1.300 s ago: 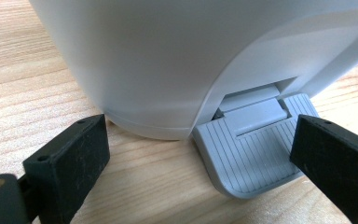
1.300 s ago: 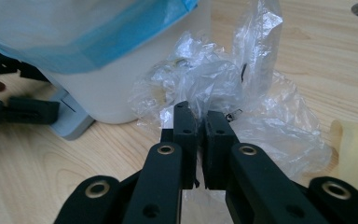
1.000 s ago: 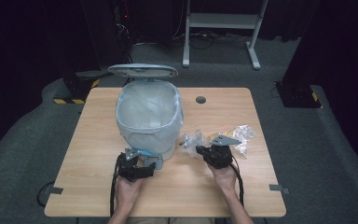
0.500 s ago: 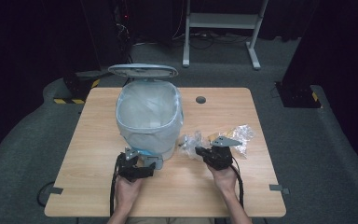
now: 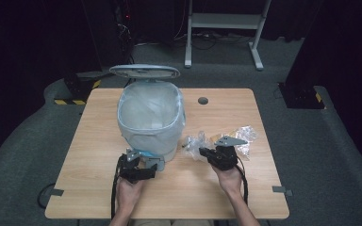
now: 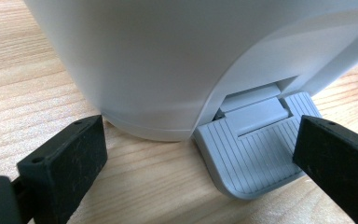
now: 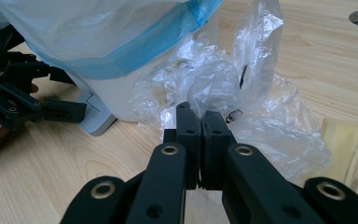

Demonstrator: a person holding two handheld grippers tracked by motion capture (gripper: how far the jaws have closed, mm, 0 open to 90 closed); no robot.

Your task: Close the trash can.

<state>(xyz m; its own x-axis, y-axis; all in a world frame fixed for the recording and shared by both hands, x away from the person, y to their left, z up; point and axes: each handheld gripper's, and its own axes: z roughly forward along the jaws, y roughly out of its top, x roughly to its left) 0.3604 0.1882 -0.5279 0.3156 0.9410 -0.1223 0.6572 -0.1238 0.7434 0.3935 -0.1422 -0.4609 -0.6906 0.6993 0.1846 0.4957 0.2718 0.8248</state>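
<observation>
Two steps look done, since my left gripper (image 5: 143,165) is spread over the pedal (image 6: 256,154) with the bin (image 5: 151,117) lid up and my right gripper (image 7: 200,122) pinches the crumpled plastic wrapper (image 7: 242,102) on the counter (image 5: 245,188), leaving the drop into the bin.

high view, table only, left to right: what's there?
left gripper → pedal bin with its lid up → crumpled clear plastic → right gripper → second clear plastic piece.
</observation>
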